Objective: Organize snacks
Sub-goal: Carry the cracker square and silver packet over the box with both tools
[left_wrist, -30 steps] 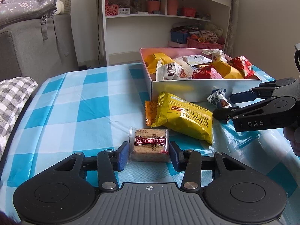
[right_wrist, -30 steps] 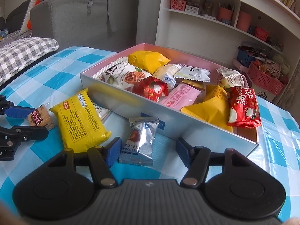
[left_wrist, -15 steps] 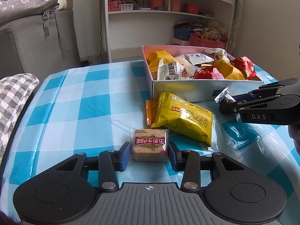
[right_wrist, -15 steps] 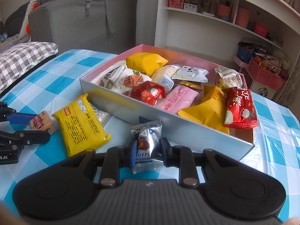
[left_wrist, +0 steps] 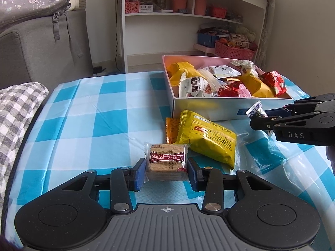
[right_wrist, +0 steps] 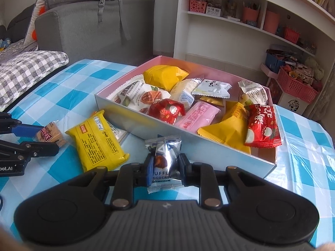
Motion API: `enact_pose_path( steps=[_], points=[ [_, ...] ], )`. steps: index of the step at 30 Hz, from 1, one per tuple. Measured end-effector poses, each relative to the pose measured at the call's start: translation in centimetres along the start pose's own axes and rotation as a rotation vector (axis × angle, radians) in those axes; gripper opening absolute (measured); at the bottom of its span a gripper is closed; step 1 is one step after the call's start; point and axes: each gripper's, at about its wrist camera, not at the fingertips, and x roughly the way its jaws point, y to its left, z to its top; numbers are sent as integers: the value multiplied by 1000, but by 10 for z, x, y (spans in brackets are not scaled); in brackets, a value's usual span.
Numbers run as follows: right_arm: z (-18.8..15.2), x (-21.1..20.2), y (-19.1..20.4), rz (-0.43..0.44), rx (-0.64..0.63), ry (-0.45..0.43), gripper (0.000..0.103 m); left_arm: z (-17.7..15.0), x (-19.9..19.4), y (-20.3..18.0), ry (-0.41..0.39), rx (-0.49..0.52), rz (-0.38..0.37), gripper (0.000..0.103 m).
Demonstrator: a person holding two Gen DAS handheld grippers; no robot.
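Observation:
My left gripper has closed its blue pads on a clear-wrapped brown cracker pack and holds it just above the checked tablecloth; the pack also shows in the right wrist view. My right gripper is shut on a silver truffle chocolate packet and holds it lifted in front of the snack box. The box, pink inside, holds several wrapped snacks. A large yellow packet lies on the table between the grippers, over a small orange packet.
The blue-and-white checked tablecloth covers the table. A grey sofa with a backpack and a white shelf unit stand behind it. A checked cushion lies at the left edge.
My right gripper closed on the silver chocolate packet and lifted it toward the box. My left gripper narrowed onto the cracker pack and rose slightly with it.

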Motion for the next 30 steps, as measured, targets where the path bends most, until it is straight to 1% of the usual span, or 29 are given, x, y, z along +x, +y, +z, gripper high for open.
enact_pose_path(
  steps=[17,24,30],
  points=[
    [8,-23,-3,13,10,-30,22,14,-13,-4,-19,1,-21,39],
    [16,-36,-9,26,37,-68,22,25,-17,-9,-40,-2,-36,39],
    [26,-44,-19,23,84,-104,22,40,-13,-18,-64,-13,-48,39]
  ],
)
